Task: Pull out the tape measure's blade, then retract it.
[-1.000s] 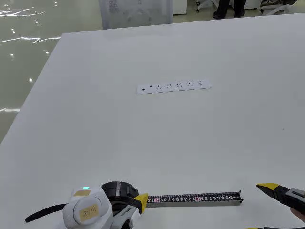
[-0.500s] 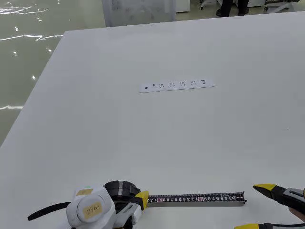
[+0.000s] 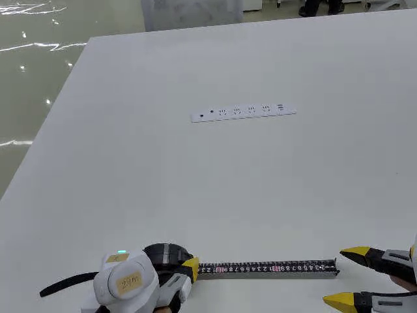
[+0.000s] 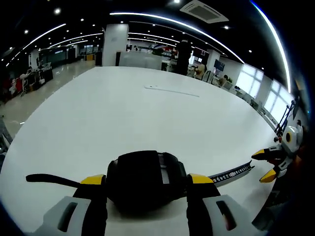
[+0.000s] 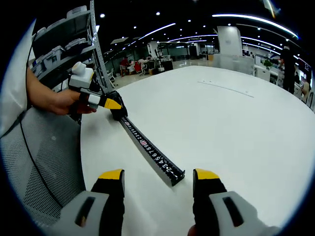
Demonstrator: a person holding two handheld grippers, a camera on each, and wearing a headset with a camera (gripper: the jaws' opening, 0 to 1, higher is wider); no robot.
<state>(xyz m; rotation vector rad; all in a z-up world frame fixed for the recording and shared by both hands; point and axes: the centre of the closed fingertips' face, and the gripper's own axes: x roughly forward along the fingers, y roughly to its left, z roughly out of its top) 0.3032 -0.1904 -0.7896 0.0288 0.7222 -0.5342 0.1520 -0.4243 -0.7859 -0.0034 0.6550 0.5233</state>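
A black tape measure case rests on the white table near its front edge, and my left gripper is shut on it. Its dark blade lies pulled out flat to the right, ending in a hook. My right gripper stands open just right of that hook, yellow tips apart, not touching the blade. A black wrist strap trails left from the case.
A white power strip lies flat in the middle of the white table. The table's left edge runs beside a shiny floor. Shelving stands behind the person in the right gripper view.
My right gripper has edged left toward the blade's hook, and its second yellow tip has come into view. The tape and left gripper stay put; the head camera has shifted slightly.
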